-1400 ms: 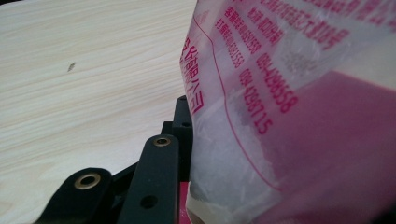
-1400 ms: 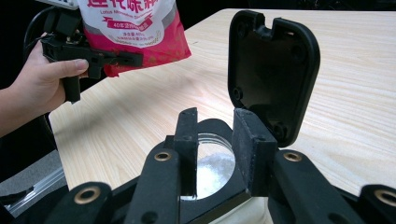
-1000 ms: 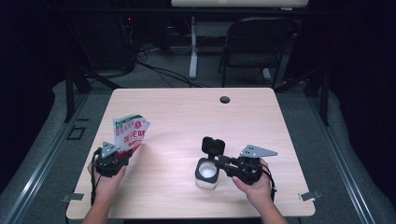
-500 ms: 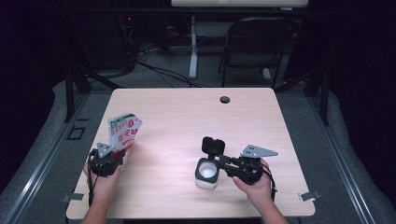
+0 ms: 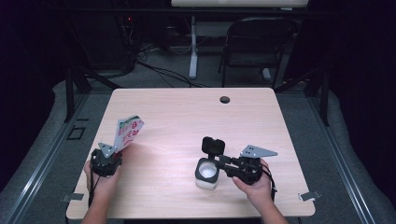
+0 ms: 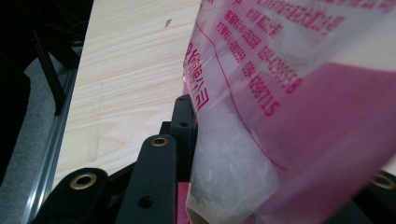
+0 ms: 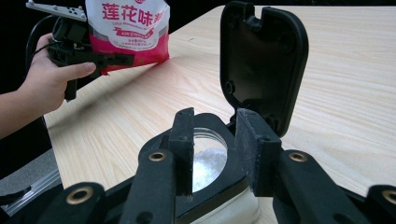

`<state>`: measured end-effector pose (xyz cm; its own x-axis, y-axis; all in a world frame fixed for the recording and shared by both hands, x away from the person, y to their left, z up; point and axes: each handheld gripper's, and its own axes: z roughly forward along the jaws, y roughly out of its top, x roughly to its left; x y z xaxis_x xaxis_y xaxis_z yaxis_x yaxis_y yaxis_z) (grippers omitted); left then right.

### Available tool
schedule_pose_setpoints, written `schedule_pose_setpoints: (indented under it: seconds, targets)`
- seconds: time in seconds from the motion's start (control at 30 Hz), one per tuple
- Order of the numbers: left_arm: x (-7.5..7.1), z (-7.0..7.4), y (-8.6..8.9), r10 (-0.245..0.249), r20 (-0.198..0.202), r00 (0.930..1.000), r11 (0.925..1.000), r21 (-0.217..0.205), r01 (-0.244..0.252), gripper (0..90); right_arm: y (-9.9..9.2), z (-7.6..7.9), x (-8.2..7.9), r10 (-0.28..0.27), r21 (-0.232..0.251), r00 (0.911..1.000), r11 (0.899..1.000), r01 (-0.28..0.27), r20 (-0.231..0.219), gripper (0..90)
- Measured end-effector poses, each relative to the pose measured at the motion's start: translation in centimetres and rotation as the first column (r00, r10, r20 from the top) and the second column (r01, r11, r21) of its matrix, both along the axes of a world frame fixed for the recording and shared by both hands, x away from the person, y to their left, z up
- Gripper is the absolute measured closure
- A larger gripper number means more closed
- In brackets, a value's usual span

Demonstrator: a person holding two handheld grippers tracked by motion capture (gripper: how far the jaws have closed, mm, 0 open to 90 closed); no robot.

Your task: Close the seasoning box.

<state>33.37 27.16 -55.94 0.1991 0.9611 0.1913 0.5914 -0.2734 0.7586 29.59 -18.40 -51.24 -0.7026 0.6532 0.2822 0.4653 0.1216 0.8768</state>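
My left gripper [image 5: 116, 149] is shut on the bottom of a white and pink bag [image 5: 129, 130], which stands tilted up over the table's left side. In the left gripper view, the bag [image 6: 280, 93] holds white crystals and presses against the black jaw. A small jar [image 5: 207, 175] stands at front centre, its black flip lid [image 5: 213, 145] raised. My right gripper [image 5: 218, 161] reaches over the jar's top from the right. Its jaws have just been opening. The right gripper [image 7: 215, 121] stands open, with white granules [image 7: 208, 161] showing through the gap and the lid [image 7: 264, 56] upright just beyond.
The wooden table [image 5: 187, 116] has a dark round grommet hole [image 5: 225, 99] near its far edge. A folding chair [image 5: 257, 42] and cables lie beyond the table. Dark floor surrounds the table on both sides.
The bag in the left gripper has turned and now shows narrower, nearly edge-on. The right hand, the jar and its lid look the same.
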Motion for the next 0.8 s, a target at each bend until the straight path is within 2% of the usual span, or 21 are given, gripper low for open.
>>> schedule_pose_setpoints:
  seconds: [0.17, 0.33, 0.5, 0.57, 0.7, 0.73, 0.8]
  targets:
    - [0.1, -0.1, -0.6, -0.026, -0.014, 0.9996, 0.999, 0.037, 0.027, 72.7, 0.0, 0.0, 0.0, 0.002, 0.001, 1.0, 1.0, -0.002, -0.001, 67.6]
    - [0.1, -0.2, -0.8, -0.041, -0.026, 0.9988, 0.9976, 0.055, 0.043, 71.9, 0.0, 0.0, 0.0, 0.0, 0.0, 1.0, 1.0, 0.0, -0.002, 67.4]
    - [0.1, -0.3, -1.0, -0.064, -0.047, 0.9969, 0.9967, 0.048, 0.066, 68.0, 0.0, 0.0, 0.0, 0.004, -0.007, 1.0, 1.0, -0.004, -0.002, 67.1]
    - [0.1, -0.4, -1.1, -0.074, -0.049, 0.9961, 0.9965, 0.036, 0.076, 64.5, -0.1, 0.0, 0.0, 0.004, -0.005, 1.0, 1.0, -0.004, -0.002, 66.9]
    - [0.0, -0.5, -1.2, -0.099, -0.055, 0.9936, 0.9947, 0.023, 0.1, 52.2, -0.1, 0.0, 0.0, 0.0, 0.002, 1.0, 1.0, 0.0, -0.001, 66.6]
    - [0.0, -0.5, -1.3, -0.118, -0.05, 0.9917, 0.9929, 0.0, 0.119, 49.5, -0.1, 0.0, 0.0, -0.001, 0.002, 1.0, 1.0, 0.001, -0.002, 66.5]
    - [-0.1, -0.5, -1.4, -0.143, -0.046, 0.9886, 0.9896, -0.014, 0.143, 43.2, -0.1, -0.1, 0.0, -0.001, 0.003, 1.0, 1.0, 0.001, -0.002, 66.3]
